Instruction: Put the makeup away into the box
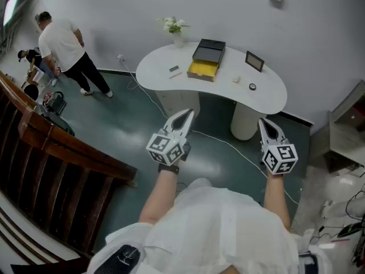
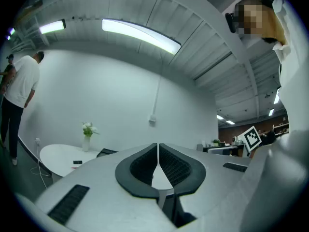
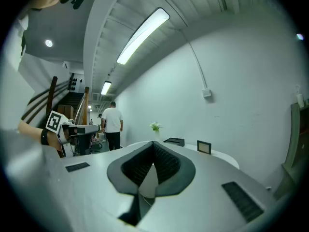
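A black box (image 1: 206,60) with an open yellow drawer stands on the white curved table (image 1: 268,99) across the room. Small makeup items lie around it: a dark piece (image 1: 174,69), a pink stick (image 1: 175,75), a small white piece (image 1: 235,79) and a round black one (image 1: 252,87). My left gripper (image 1: 188,114) and right gripper (image 1: 263,123) are held over the floor, well short of the table. Both are shut with nothing between the jaws. In the left gripper view the jaws (image 2: 158,146) meet; in the right gripper view (image 3: 153,144) they do too.
A vase of flowers (image 1: 175,30) and a small dark frame (image 1: 254,61) also stand on the table. A person in a white shirt (image 1: 63,47) stands far left. A wooden railing (image 1: 57,164) runs along the left, a cable (image 1: 228,147) crosses the floor, and a cabinet (image 1: 348,136) is at the right.
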A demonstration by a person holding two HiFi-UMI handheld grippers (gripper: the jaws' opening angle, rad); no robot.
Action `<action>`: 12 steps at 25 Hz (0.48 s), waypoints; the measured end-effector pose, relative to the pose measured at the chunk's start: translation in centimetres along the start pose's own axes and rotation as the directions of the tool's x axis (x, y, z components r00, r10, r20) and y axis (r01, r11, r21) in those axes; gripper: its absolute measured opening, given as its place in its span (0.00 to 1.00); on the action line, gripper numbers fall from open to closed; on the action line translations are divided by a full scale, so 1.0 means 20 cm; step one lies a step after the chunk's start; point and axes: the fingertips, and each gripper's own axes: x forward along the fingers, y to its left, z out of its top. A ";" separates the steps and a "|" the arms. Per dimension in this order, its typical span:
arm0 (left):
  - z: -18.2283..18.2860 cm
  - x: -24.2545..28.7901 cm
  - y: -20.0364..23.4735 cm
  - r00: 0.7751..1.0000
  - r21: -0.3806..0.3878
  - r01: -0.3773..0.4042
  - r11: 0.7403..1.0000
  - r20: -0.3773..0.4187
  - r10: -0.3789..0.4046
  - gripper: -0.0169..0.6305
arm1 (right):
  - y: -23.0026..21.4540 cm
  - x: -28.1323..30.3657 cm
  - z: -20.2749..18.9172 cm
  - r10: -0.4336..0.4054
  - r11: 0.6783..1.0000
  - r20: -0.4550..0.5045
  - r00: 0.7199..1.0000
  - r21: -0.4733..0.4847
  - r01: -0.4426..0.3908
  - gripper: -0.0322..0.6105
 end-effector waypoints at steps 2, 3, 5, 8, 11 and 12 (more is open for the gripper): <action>0.02 0.03 -0.01 1.000 0.009 -0.007 1.000 0.002 0.007 0.06 | -0.02 0.00 0.02 0.003 1.000 0.007 1.000 -0.002 -0.003 0.06; 0.03 0.04 -0.01 1.000 0.013 -0.009 1.000 0.003 0.009 0.06 | -0.04 0.00 0.02 0.005 1.000 0.010 1.000 -0.004 -0.005 0.06; 0.03 0.08 -0.02 1.000 0.019 -0.008 1.000 0.002 0.008 0.06 | -0.07 0.01 0.02 0.007 1.000 0.014 1.000 -0.004 -0.007 0.06; 0.02 0.12 -0.03 1.000 0.025 0.000 1.000 -0.009 0.001 0.06 | -0.11 0.01 0.01 0.006 1.000 0.013 1.000 0.004 -0.006 0.06; 0.01 0.15 -0.02 1.000 0.021 0.001 1.000 -0.017 0.000 0.06 | -0.12 0.03 0.01 0.008 1.000 0.012 1.000 0.009 -0.008 0.06; 0.01 0.16 -0.02 1.000 0.020 -0.001 1.000 -0.018 0.001 0.06 | -0.13 0.04 0.01 0.010 1.000 0.012 1.000 0.009 -0.010 0.06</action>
